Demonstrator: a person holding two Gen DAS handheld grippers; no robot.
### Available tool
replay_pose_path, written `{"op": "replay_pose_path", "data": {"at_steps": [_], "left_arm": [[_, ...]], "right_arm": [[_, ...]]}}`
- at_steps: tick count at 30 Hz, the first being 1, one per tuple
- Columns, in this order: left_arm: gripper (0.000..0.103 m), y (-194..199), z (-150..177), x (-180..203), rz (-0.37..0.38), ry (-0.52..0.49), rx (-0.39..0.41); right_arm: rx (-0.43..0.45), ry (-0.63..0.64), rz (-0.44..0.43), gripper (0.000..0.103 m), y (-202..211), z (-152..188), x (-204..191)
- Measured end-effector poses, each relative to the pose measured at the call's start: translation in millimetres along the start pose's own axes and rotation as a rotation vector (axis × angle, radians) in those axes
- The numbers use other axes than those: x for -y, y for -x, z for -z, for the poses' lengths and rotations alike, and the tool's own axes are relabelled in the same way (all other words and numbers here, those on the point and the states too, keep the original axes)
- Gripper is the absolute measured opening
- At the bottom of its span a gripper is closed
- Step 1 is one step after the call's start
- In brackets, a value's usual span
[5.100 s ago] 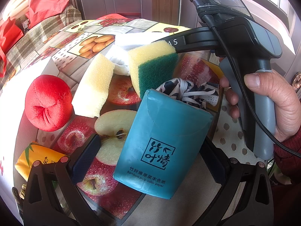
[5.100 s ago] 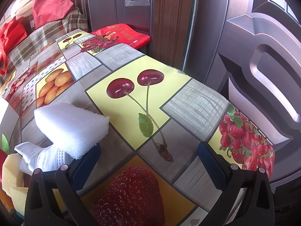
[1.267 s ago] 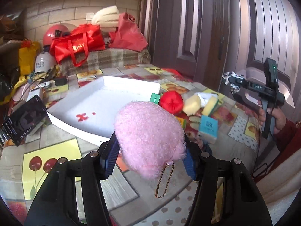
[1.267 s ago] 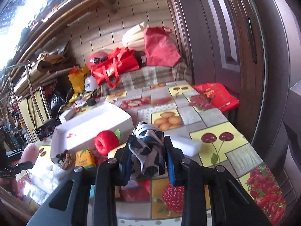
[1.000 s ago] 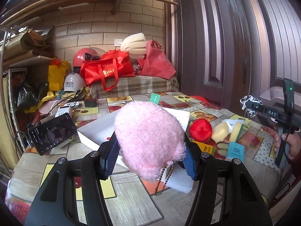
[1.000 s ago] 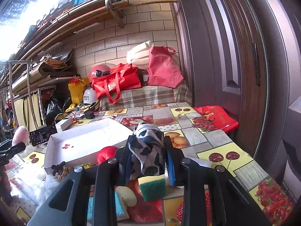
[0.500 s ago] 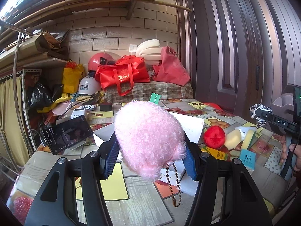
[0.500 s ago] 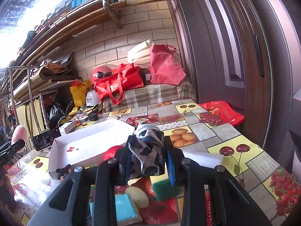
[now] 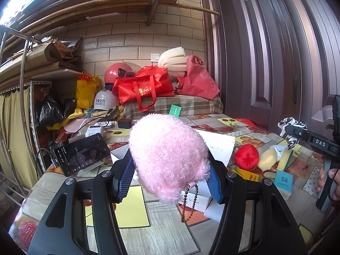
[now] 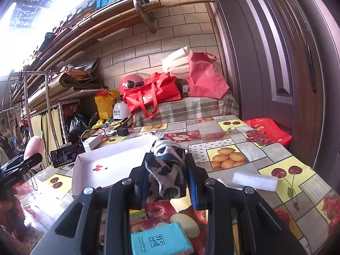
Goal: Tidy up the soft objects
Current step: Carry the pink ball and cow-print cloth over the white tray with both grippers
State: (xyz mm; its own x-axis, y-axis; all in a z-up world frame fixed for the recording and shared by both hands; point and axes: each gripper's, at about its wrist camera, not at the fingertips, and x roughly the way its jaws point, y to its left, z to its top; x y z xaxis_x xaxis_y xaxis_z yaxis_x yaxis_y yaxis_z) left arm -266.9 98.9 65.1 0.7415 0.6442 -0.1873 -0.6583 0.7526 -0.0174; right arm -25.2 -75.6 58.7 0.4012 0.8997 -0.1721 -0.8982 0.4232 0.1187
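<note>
Left gripper squeezing a fluffy pink toy high above the table, right gripper pinching a spotted cloth above the white box

Left wrist view: sits behind the left gripper, raised over the table's near edge, facing the brick wall. Right wrist view: behind the right gripper, over the door-side end, facing the same wall. Both frame the white tray, red tote bag and blue tissue pack. Each catches the other gripper at frame edge.
</note>
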Motion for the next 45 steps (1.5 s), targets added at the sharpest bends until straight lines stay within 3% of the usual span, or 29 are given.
{"op": "replay_pose_path", "data": {"at_steps": [13, 27, 37, 45], "left_arm": [[0.060, 1, -3, -7, -0.023, 0.020, 0.025], [0.060, 4, -1, -18, -0.073, 0.064, 0.042], [0.060, 0, -2, -21, -0.120, 0.074, 0.048], [0.060, -31, -5, -26, -0.063, 0.077, -0.017]], "right_arm": [[-0.029, 0.065, -0.123, 0.030, -18, 3, -45], [-0.112, 0.061, -0.352, 0.030, -61, 8, -118], [-0.151, 0.061, -0.345, 0.030, -88, 14, -142], [-0.133, 0.052, -0.258, 0.030, -105, 9, -123]]}}
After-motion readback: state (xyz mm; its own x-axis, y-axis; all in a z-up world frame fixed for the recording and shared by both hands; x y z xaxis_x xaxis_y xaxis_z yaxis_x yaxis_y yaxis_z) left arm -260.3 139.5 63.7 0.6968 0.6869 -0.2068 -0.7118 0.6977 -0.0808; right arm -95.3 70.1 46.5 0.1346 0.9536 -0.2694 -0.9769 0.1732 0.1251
